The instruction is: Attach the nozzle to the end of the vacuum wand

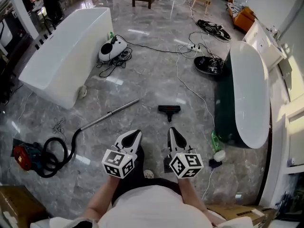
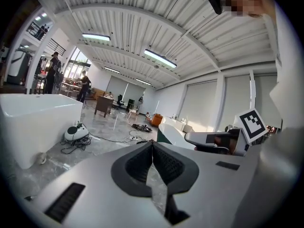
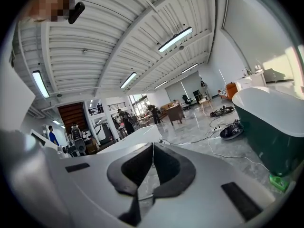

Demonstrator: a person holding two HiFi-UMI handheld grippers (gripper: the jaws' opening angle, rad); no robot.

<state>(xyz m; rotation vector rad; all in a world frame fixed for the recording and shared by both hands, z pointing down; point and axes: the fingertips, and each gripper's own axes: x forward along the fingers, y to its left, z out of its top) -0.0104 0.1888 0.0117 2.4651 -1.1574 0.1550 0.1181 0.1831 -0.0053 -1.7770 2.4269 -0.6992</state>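
Your left gripper (image 1: 134,136) and right gripper (image 1: 174,133) are clenched, empty, low centre; nozzle (image 1: 169,110) lies apart from wand (image 1: 111,113).

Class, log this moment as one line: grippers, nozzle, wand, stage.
left gripper: shut, empty | right gripper: shut, empty | nozzle: on floor, apart from wand | wand: on floor, unheld | stage: nozzle not attached

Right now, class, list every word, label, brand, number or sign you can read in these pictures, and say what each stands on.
No words, brands or numbers can be read in any view.
On the left gripper and the right gripper: black-and-white square markers only, no letters.
On the cardboard box: any print is too small to read.
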